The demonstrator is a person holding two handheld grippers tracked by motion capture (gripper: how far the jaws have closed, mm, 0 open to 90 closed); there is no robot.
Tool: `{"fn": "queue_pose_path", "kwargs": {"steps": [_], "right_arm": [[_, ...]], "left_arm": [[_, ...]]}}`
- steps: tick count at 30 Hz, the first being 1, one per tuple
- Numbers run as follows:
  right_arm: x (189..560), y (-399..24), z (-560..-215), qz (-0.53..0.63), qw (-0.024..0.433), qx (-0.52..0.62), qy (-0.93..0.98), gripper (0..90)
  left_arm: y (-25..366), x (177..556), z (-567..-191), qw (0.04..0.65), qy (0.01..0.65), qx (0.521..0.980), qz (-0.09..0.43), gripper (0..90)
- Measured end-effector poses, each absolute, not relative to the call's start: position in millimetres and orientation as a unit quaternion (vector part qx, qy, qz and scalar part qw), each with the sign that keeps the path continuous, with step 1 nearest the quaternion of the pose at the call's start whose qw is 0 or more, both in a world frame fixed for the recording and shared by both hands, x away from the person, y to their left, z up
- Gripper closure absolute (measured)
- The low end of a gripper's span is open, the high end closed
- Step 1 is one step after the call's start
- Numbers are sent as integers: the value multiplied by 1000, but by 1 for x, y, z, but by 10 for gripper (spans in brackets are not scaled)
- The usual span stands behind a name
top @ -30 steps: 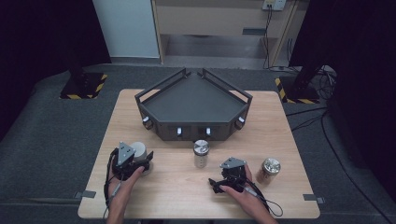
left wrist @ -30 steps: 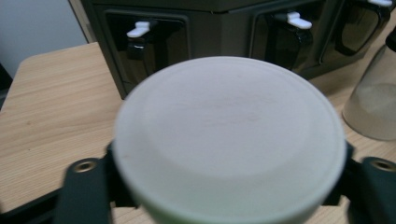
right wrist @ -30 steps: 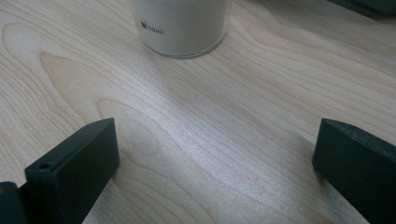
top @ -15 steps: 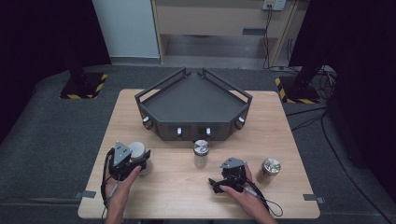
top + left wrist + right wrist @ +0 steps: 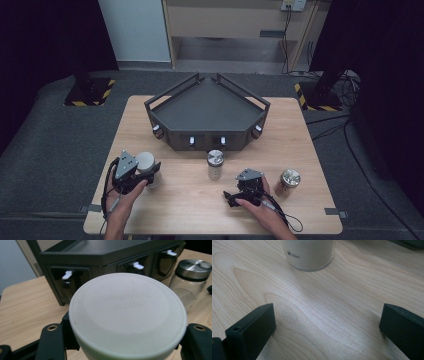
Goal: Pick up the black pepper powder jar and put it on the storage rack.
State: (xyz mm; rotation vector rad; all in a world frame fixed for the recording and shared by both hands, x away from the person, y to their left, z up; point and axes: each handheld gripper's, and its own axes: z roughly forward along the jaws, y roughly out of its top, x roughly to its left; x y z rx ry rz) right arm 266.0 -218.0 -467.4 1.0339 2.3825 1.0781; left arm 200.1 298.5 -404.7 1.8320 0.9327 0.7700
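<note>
Nearest the person, at the counter's (image 5: 165, 200) front left, the left gripper (image 5: 142, 172) has its jaws closed on a white-lidded jar (image 5: 146, 161), one jaw on each side of the body just under the lid. That gripper's own camera looks across the pale round lid (image 5: 127, 315), so the jar stands upright, its long axis vertical, with the jaws gripping it level from the near side. At the front right, the right gripper (image 5: 231, 198) rests low over the counter with its jaws wide apart and nothing between them; bare wood (image 5: 324, 315) lies in the gap, and the base of a clear jar (image 5: 309, 253) stands ahead of them, apart. That jar, capped in metal (image 5: 215, 163), sits near the middle, with a second metal-capped jar (image 5: 288, 181) just right of the right hand. Farther back stands the dark angular rack (image 5: 205, 107). It lies beyond and to the right of the held jar, so the left hand looks best placed to carry it there.
</note>
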Motion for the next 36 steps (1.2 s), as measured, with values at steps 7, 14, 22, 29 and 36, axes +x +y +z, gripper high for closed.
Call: {"fn": "queue_pose_path", "kwargs": {"steps": [7, 14, 22, 29, 36], "right_arm": [[266, -218, -467, 378, 164, 363, 836, 5], [266, -218, -467, 378, 164, 363, 836, 5], [266, -218, -467, 378, 164, 363, 836, 5], [266, -218, -467, 378, 164, 363, 836, 5], [266, -218, -467, 378, 164, 363, 836, 5]], "left_arm": [[306, 206, -396, 466, 348, 755, 302, 327], [308, 216, -394, 470, 331, 765, 289, 327], [311, 229, -388, 473, 311, 776, 278, 327], [311, 236, -376, 480, 299, 779, 269, 327], [309, 246, -357, 481, 284, 786, 266, 327]]}}
